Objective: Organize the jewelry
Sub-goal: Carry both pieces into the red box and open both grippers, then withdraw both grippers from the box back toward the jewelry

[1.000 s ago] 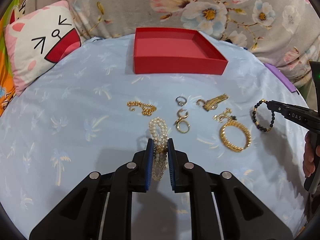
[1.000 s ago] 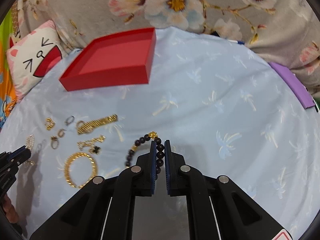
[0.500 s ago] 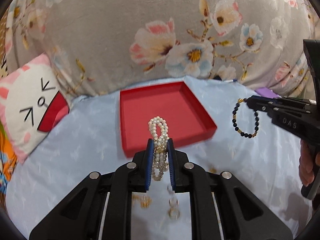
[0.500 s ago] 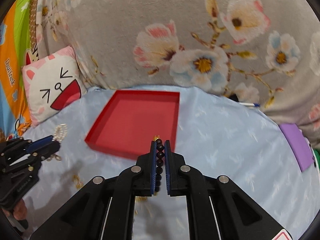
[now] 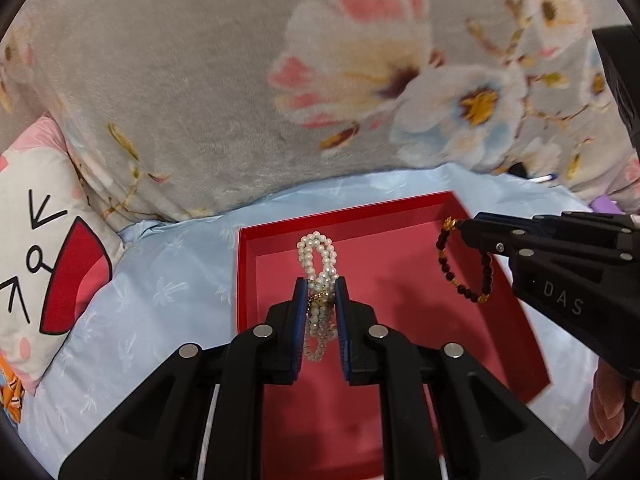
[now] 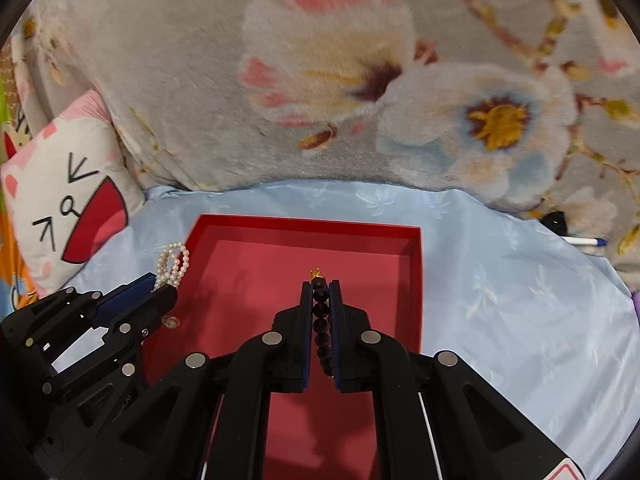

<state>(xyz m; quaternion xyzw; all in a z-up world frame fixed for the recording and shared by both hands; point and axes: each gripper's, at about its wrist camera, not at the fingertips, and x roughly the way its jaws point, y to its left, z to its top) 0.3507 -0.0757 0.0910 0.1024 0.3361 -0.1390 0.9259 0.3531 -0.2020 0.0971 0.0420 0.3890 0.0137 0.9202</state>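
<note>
My left gripper (image 5: 321,286) is shut on a white pearl bracelet (image 5: 318,250) and holds it above the open red box (image 5: 400,224). My right gripper (image 6: 320,286) is shut on a dark bead bracelet (image 6: 320,312) with gold accents, also above the red box (image 6: 304,226). In the left wrist view the right gripper (image 5: 460,226) comes in from the right with the dark bracelet (image 5: 464,272) hanging over the box. In the right wrist view the left gripper (image 6: 160,286) is at the box's left edge with the pearls (image 6: 173,260). The box floor looks bare.
The box sits on a light blue cloth (image 6: 520,280). A grey floral blanket (image 5: 320,80) rises behind it. A cat-face pillow (image 5: 40,260) lies to the left. A pen (image 6: 584,241) and a purple item (image 5: 604,203) lie at the right.
Both grippers moved forward with their bracelets from over the loose jewelry to above the red box. The box now fills the lower middle of both views.
</note>
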